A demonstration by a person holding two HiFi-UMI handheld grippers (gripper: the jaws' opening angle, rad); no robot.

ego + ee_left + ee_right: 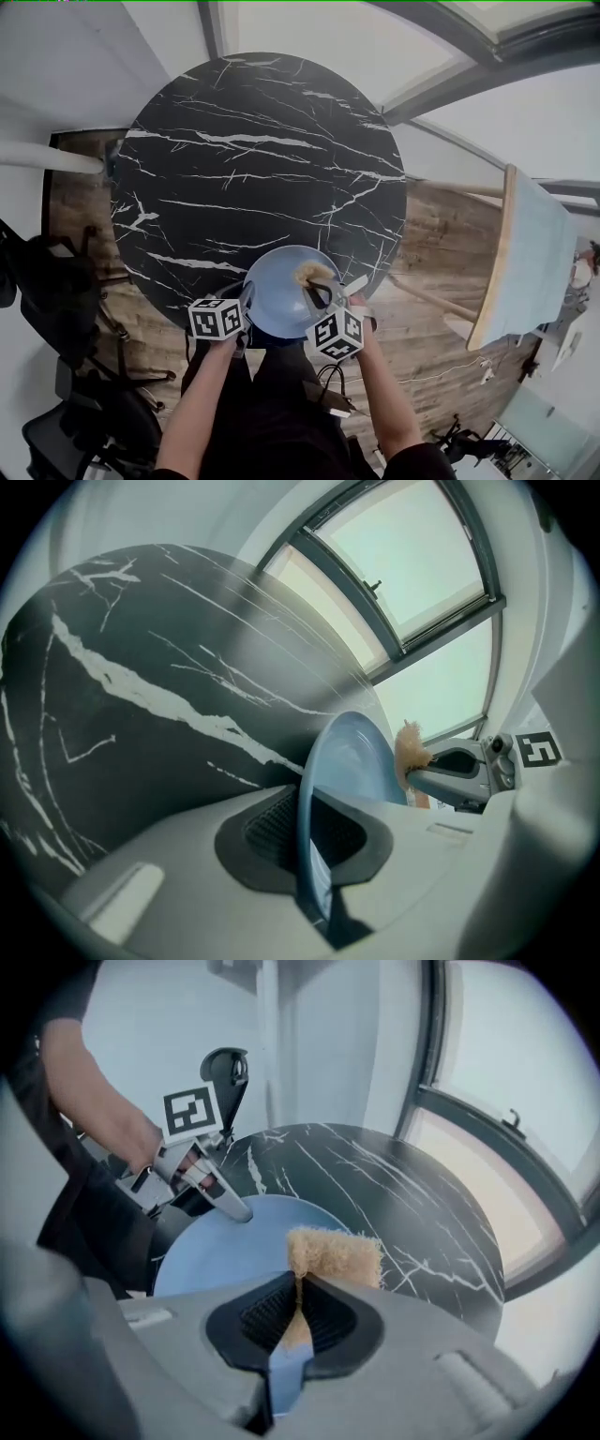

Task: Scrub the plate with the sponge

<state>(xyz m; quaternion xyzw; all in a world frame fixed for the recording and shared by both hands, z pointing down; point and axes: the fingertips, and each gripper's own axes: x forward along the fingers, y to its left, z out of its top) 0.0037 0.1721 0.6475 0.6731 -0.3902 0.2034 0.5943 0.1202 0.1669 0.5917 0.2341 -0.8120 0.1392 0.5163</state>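
A light blue plate point(286, 289) hangs over the near edge of the black marble table point(253, 169). My left gripper point(246, 309) is shut on the plate's rim at its left side; in the left gripper view the plate point(349, 761) stands on edge between the jaws. My right gripper point(319, 292) is shut on a tan sponge point(311, 274), which lies against the plate's right part. In the right gripper view the sponge point(333, 1255) sticks out past the jaws over the plate point(230, 1251), and the left gripper point(234, 1211) shows clamped on the far rim.
The round table fills the middle of the head view, with wooden floor point(441, 253) around it. A pale wooden-edged board point(525, 253) stands at the right. Dark chairs point(66, 309) stand at the left. Windows point(412, 564) lie beyond the table.
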